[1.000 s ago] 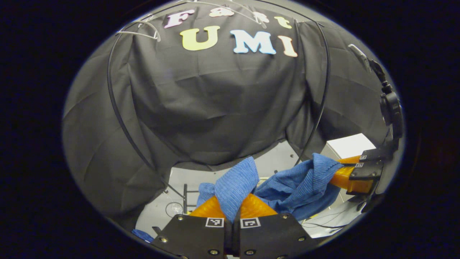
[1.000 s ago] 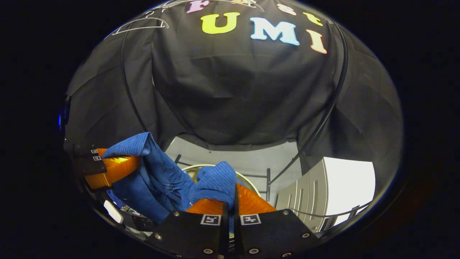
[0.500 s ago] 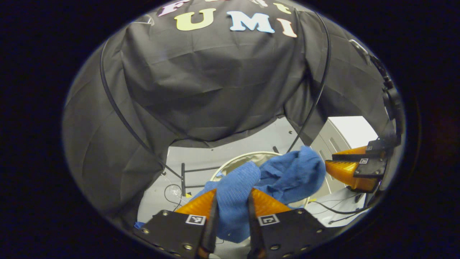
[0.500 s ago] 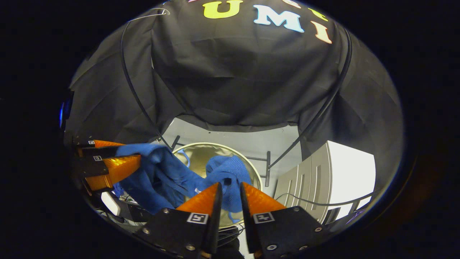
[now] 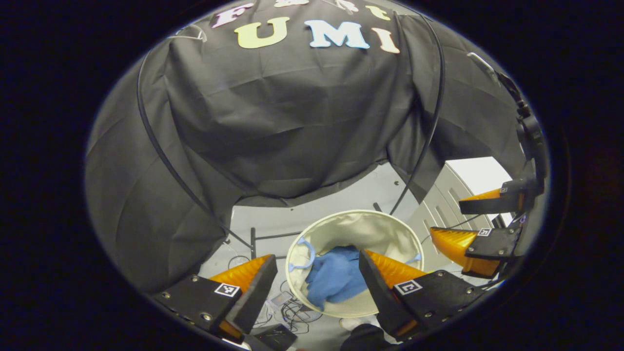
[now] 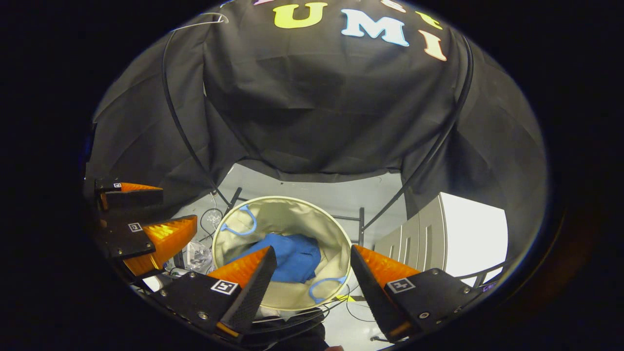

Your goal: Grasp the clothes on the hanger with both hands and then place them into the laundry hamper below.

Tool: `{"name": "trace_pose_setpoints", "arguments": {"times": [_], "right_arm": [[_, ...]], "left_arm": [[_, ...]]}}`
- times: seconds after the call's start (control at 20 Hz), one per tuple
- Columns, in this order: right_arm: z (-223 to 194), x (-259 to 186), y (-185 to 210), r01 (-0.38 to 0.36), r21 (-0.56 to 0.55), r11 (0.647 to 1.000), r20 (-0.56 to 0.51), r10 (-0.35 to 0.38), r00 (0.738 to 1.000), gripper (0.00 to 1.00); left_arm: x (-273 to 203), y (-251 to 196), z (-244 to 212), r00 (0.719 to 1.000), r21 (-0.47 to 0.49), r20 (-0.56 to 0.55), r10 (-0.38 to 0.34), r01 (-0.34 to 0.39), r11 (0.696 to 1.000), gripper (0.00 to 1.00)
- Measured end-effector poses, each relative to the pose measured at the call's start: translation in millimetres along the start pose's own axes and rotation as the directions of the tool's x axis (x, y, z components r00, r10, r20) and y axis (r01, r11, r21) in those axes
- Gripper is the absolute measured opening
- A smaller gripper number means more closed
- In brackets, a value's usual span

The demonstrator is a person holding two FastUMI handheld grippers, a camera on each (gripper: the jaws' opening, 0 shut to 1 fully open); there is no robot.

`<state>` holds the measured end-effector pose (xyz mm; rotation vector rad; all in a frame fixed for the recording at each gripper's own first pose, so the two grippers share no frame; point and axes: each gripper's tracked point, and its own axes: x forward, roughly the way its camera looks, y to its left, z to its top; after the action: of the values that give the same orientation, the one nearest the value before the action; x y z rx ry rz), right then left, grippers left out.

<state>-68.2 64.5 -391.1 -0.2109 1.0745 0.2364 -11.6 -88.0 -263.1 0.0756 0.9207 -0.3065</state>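
The blue garment [image 5: 336, 280] [image 6: 295, 256] lies crumpled in the bottom of the round cream laundry hamper [image 5: 358, 229] [image 6: 285, 217], which stands on the floor below both grippers. My left gripper [image 5: 314, 258] hangs over the hamper's mouth, its fingers spread wide apart with nothing between them. My right gripper [image 6: 313, 249] is open the same way, above the hamper and holding nothing. In the left gripper view the right gripper [image 5: 446, 219] shows at the right, open. In the right gripper view the left gripper [image 6: 178, 205] shows at the left, also open.
A white cabinet [image 5: 465, 173] [image 6: 468, 234] stands right of the hamper. Black rack legs [image 6: 361, 224] and loose cables [image 5: 292, 307] lie on the grey floor around it. A bare white wire hanger [image 6: 204, 22] hangs high at the upper left. The hamper has blue loop handles [image 6: 241, 222].
Both grippers, shut on the blue garment a second ago, have opened wide. The garment has dropped from between them into the hamper.
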Motion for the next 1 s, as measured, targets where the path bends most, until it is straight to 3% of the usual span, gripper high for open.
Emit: {"name": "trace_pose_setpoints", "arguments": {"times": [0.2, 0.35, 0.6, 0.7, 0.8, 0.85, 0.9, 0.95, 1.0], "right_arm": [[25.7, -25.3, -4.6, 0.016, 0.024, 1.000, 0.083, -0.018, 0.996, 0.95], [55.8, -59.3, -8.9, 0.014, 0.073, 0.997, 0.170, -0.026, 0.985, 0.95], [102.5, -120.8, -29.3, 0.017, 0.096, 0.995, 0.326, -0.048, 0.944, 0.94], [117.0, -144.3, -42.9, 0.023, 0.118, 0.993, 0.381, -0.067, 0.922, 0.94], [130.1, -168.0, -56.7, 0.023, 0.135, 0.991, 0.442, -0.081, 0.893, 0.95], [135.8, -179.8, -63.3, 0.018, 0.138, 0.990, 0.477, -0.082, 0.875, 0.95], [141.0, -194.9, -69.8, 0.023, 0.134, 0.991, 0.512, -0.089, 0.854, 0.94], [147.6, -208.7, -79.1, 0.036, 0.129, 0.991, 0.547, -0.101, 0.831, 0.94], [144.2, -213.7, -88.8, 0.049, 0.126, 0.991, 0.578, -0.113, 0.808, 0.93]], "left_arm": [[-10.1, 5.9, 27.8, 0.995, -0.008, 0.096, 0.017, -0.016, 1.000, 1.00], [-41.2, 8.2, 70.3, 0.976, -0.025, 0.215, 0.024, -0.019, 1.000, 1.00], [-115.6, 25.2, 152.3, 0.903, -0.044, 0.424, 0.068, -0.054, 0.998, 1.00], [-141.6, 28.2, 171.1, 0.876, -0.062, 0.476, 0.077, -0.054, 0.997, 1.00], [-169.2, 30.6, 191.0, 0.845, -0.087, 0.526, 0.094, -0.056, 0.995, 0.93], [-184.6, 33.4, 197.7, 0.830, -0.097, 0.547, 0.107, -0.065, 0.993, 0.89], [-199.8, 35.0, 206.0, 0.814, -0.107, 0.568, 0.124, -0.076, 0.991, 0.98], [-217.0, 35.5, 215.1, 0.797, -0.117, 0.588, 0.139, -0.087, 0.989, 0.90], [-234.0, 34.0, 224.5, 0.776, -0.124, 0.613, 0.149, -0.092, 0.988, 0.90]]}}
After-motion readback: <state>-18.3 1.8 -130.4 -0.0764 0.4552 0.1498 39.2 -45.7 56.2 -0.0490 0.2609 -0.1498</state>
